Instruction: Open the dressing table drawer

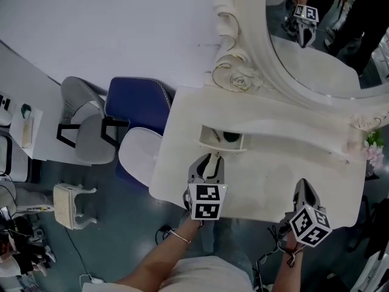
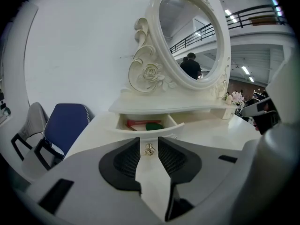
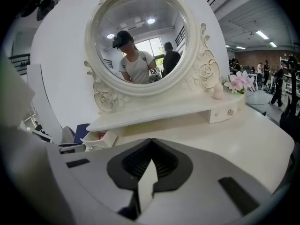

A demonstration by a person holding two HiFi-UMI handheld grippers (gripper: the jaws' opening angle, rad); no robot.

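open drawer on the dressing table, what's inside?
The drawer holds a flat red item and a green item just to its right. The drawer's front wall hides their lower parts and the drawer floor, so anything lying lower cannot be seen.

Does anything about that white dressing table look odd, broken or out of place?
Nothing looks spilled or damaged. Only the left drawer stands pulled out, with a red thing and a green thing inside, while the right drawer is shut.
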